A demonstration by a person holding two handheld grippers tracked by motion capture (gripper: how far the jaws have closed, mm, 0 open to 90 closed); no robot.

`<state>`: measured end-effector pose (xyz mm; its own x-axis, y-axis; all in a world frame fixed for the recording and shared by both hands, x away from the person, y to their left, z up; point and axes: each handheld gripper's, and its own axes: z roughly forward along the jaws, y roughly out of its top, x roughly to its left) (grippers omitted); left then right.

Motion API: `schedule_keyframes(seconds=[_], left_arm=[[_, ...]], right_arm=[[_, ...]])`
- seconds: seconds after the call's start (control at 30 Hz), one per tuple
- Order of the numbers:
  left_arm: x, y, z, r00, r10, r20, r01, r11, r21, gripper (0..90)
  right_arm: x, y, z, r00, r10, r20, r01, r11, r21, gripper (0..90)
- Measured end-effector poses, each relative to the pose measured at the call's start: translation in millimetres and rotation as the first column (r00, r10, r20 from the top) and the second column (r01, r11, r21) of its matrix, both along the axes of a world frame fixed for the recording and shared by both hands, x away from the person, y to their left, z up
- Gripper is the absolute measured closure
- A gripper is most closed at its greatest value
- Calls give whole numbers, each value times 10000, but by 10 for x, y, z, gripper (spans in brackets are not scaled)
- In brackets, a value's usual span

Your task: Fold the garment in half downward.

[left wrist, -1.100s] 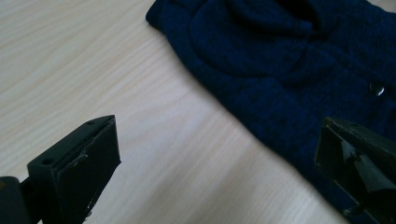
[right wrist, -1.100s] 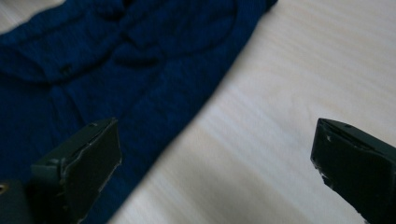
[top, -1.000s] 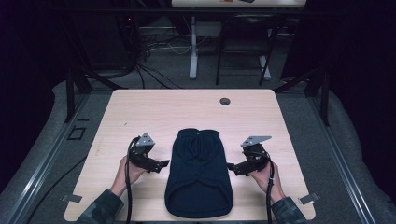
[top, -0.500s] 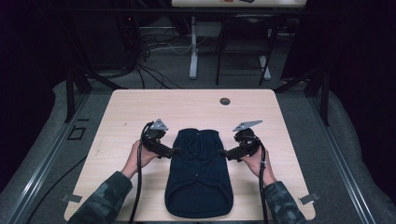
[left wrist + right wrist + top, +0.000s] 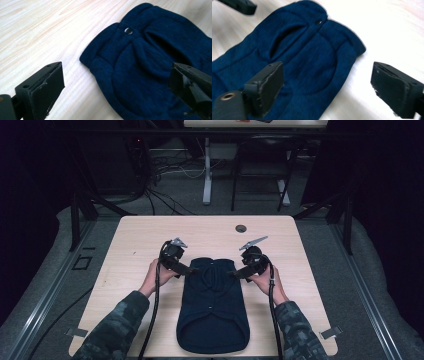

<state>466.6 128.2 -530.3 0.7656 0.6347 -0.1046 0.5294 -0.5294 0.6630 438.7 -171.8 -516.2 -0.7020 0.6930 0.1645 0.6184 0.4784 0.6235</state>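
A dark blue knit garment (image 5: pixel 212 307) lies flat on the counter (image 5: pixel 130 237), running from centre toward 6 o'clock, its far end w/ a snap button (image 5: pixel 128 31) pointing to 12. The left gripper (image 5: pixel 187 269) sits at the garment's 10 o'clock corner, fingers (image 5: pixel 45 86) spread wide, one over bare wood, the other over cloth. The right gripper (image 5: pixel 235 274) is at the 2 o'clock corner, fingers (image 5: pixel 265 85) likewise spread, straddling that edge. Neither is pinching anything. Likely risks: closing too shallow could catch just the top layer, so the fabric peels apart instead of lifting as one; uneven grips btw the two sides would skew or bunch it; a finger scraping the wood may push the edge away.
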Motion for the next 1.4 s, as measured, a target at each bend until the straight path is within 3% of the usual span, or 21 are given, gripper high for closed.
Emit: schedule_keyframes(seconds=[0.13,0.4,0.63,0.77,0.8,0.87,0.9,1.0,1.1,1.27,1.33,1.4], left_arm=[[135,-57,-83,9990,207,-391,-198,9995,226,19],[300,-152,-157,9974,437,-572,-384,9951,906,59],[416,-228,-272,9943,367,-998,-236,9913,1296,75],[434,-249,-329,9929,273,-1155,-112,9904,1379,77],[434,-249,-327,9936,251,-1103,-98,9905,1373,81],[433,-255,-333,9930,245,-1152,-81,9901,1404,99],[433,-255,-333,9930,245,-1152,-81,9901,1404,114],[432,-266,-337,9923,269,-1212,-92,9894,1450,124],[424,-278,-334,9925,260,-1191,-76,9883,1524,135],[413,-295,-327,9933,154,-1145,30,9873,1588,179],[397,-305,-315,9930,77,-1175,106,9879,1547,217],[387,-305,-308,9927,21,-1209,164,9883,1514,247]], right_arm=[[131,78,-35,9998,-75,-198,73,9999,-136,144],[416,171,-206,9949,-676,-746,619,9951,-768,226],[596,222,-324,9869,-786,-1406,686,9949,-741,279],[620,251,-363,9865,-759,-1448,650,9948,-784,287],[628,244,-350,9868,-604,-1503,447,9934,-1057,289],[617,278,-367,9882,-741,-1344,606,9929,-1020,295],[623,281,-353,9883,-579,-1409,403,9914,-1248,302],[621,318,-373,9894,-437,-1385,273,9926,-1181,342],[620,347,-389,9906,-301,-1333,106,9895,-1444,369],[614,351,-406,9902,-221,-1380,37,9912,-1323,405],[592,362,-418,9901,-388,-1347,247,9942,-1048,436],[595,354,-403,9891,-278,-1448,101,9925,-1215,453]])
